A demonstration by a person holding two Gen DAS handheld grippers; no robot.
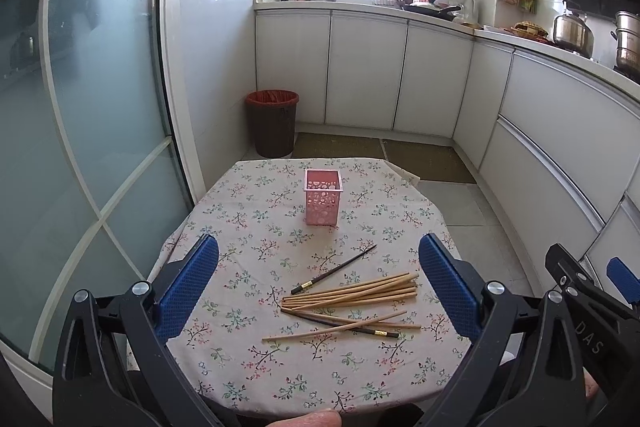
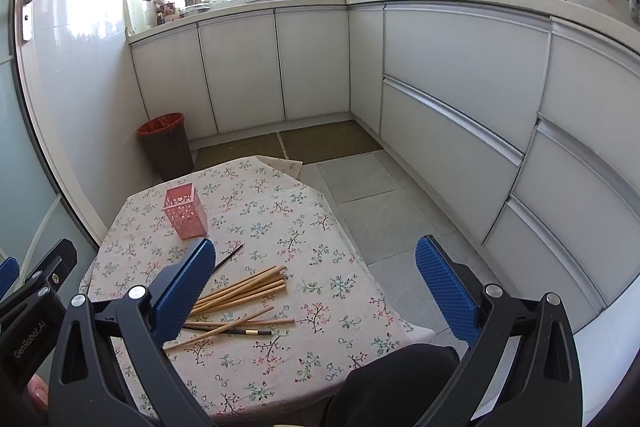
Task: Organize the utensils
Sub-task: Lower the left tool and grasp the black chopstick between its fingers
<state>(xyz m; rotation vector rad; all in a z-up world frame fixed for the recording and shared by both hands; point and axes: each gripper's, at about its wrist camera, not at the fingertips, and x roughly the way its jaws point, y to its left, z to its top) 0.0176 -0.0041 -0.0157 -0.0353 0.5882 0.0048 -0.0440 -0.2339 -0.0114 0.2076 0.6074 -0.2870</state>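
A pink perforated holder [image 1: 322,202] [image 2: 185,212] stands upright and empty toward the far side of the floral tablecloth [image 1: 248,227] [image 2: 320,291]. Nearer lies a loose pile of several wooden chopsticks [image 1: 352,293] [image 2: 244,289]. One dark chopstick [image 1: 334,269] [image 2: 229,257] lies apart above the pile, another dark chopstick [image 1: 352,327] [image 2: 236,330] crosses under the lowest wooden ones. My left gripper [image 1: 319,251] hangs open above the near table, nothing between its blue pads. My right gripper [image 2: 316,255] is also open and empty, off the table's right side.
A brown bin with a red liner [image 1: 273,122] [image 2: 167,143] stands on the floor past the table. White cabinets [image 2: 452,95] run along the back and right. A frosted glass door [image 1: 80,107] fills the left. A dark-clothed knee [image 2: 392,383] sits under the right gripper.
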